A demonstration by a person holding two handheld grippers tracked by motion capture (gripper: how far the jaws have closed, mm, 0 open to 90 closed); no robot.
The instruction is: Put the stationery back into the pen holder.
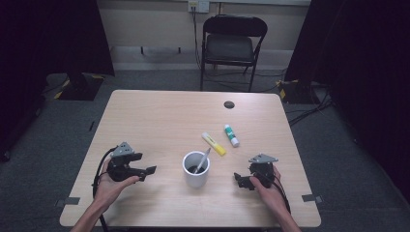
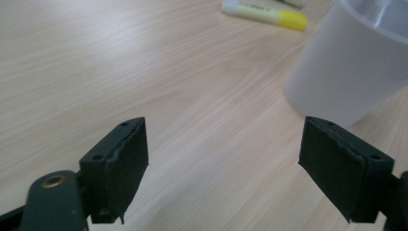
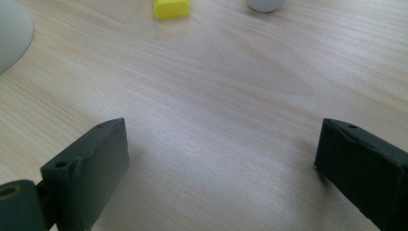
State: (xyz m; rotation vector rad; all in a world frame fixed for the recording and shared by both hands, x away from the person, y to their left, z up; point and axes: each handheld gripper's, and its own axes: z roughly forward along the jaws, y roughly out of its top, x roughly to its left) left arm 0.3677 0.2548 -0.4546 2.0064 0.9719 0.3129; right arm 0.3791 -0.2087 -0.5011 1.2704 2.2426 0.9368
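A white cup (image 1: pixel 196 169) stands near the table's front middle with a grey pen (image 1: pixel 202 159) leaning inside it. Behind it lie a yellow highlighter (image 1: pixel 213 143) and a white glue stick with a green cap (image 1: pixel 231 135). My left gripper (image 1: pixel 146 174) rests left of the cup, open and pointing toward it with nothing between its jaws. In the left gripper view the cup (image 2: pixel 346 72) is ahead to the right and the highlighter (image 2: pixel 264 12) beyond. My right gripper (image 1: pixel 241 181) sits right of the cup, open and empty, above bare wood (image 3: pixel 221 96).
The light wooden table (image 1: pixel 159 111) has a small black round cap (image 1: pixel 229 104) near its far edge. A black folding chair (image 1: pixel 232 43) stands behind the table. Cables run across the grey floor at the right.
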